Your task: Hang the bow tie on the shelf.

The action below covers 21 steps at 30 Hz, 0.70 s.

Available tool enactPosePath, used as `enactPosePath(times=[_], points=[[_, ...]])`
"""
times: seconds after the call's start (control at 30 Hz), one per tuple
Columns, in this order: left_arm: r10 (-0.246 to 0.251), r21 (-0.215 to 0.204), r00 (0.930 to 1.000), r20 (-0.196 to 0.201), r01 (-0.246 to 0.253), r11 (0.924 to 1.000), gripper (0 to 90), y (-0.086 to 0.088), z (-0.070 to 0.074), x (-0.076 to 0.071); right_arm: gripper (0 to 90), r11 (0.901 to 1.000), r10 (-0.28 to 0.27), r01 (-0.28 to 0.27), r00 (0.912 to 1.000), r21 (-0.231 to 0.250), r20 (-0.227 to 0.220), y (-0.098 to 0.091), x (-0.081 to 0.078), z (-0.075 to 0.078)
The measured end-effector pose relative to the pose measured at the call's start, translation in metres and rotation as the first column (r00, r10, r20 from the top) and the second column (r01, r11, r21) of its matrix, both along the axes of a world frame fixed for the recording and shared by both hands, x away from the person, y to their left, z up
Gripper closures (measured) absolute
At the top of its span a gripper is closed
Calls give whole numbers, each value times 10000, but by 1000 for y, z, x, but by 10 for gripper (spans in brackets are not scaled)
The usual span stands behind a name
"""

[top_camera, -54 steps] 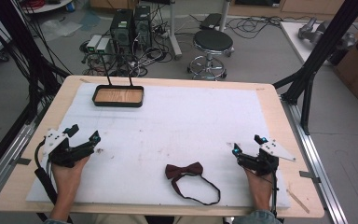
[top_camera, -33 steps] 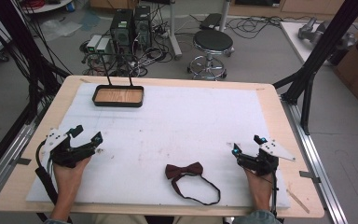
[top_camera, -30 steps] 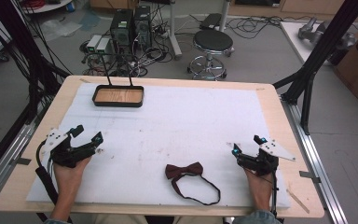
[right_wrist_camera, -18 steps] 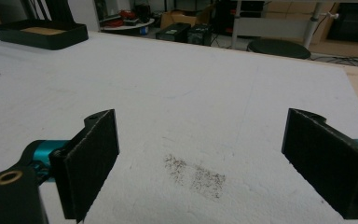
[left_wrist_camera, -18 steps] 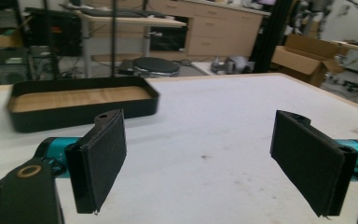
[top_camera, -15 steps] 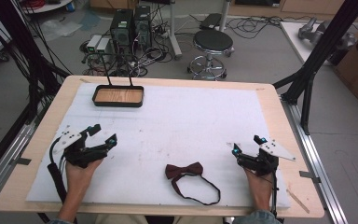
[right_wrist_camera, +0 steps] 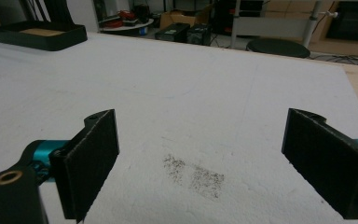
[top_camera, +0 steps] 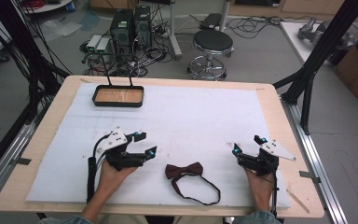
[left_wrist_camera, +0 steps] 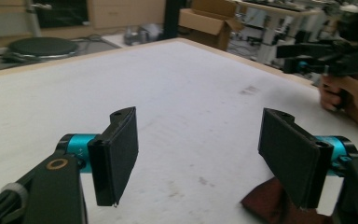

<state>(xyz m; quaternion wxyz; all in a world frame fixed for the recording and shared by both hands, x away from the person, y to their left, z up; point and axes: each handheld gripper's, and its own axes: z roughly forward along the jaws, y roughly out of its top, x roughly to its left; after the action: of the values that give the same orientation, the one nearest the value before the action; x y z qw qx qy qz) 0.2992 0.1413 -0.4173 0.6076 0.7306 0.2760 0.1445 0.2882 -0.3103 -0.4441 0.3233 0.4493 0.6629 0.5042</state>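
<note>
Left gripper view – bow tie (left_wrist_camera: 272, 205) half-hidden behind jaw; left claw (left_wrist_camera: 205, 158), right claw (right_wrist_camera: 214, 168) wide open, empty.

Dark maroon bow tie (top_camera: 183, 170) with a thin black strap (top_camera: 196, 190). White foam sheet (top_camera: 191, 116), faintly speckled, smudged grey-black in one patch (right_wrist_camera: 193, 175). Pale wood table (top_camera: 272, 100) around it. Black tray (top_camera: 118, 96) with a light brown wood-grain floor. Black left gripper (top_camera: 145, 145) and right gripper (top_camera: 245, 147), each with teal collars behind matte black pads (left_wrist_camera: 116, 154) and a pale grey plate (top_camera: 112, 139) dotted with dark holes. Black round stool (top_camera: 212, 40) on chrome legs.
</note>
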Motion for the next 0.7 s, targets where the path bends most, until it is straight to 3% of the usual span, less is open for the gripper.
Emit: enactPosePath(times=[0.1,0.37,0.7], points=[[-596,341,9982,-18,597,9976,299,-19,-6,2,100,10000,-5,5,10000,33,-27,0,0,0],[-1420,663,9892,-363,1442,9873,320,-42,-14,4,100,10000,26,-26,10000,32,-16,0,0,0],[-2452,979,9660,-825,2527,9626,376,-67,-24,5,100,10000,37,-37,10000,56,-11,0,0,0]])
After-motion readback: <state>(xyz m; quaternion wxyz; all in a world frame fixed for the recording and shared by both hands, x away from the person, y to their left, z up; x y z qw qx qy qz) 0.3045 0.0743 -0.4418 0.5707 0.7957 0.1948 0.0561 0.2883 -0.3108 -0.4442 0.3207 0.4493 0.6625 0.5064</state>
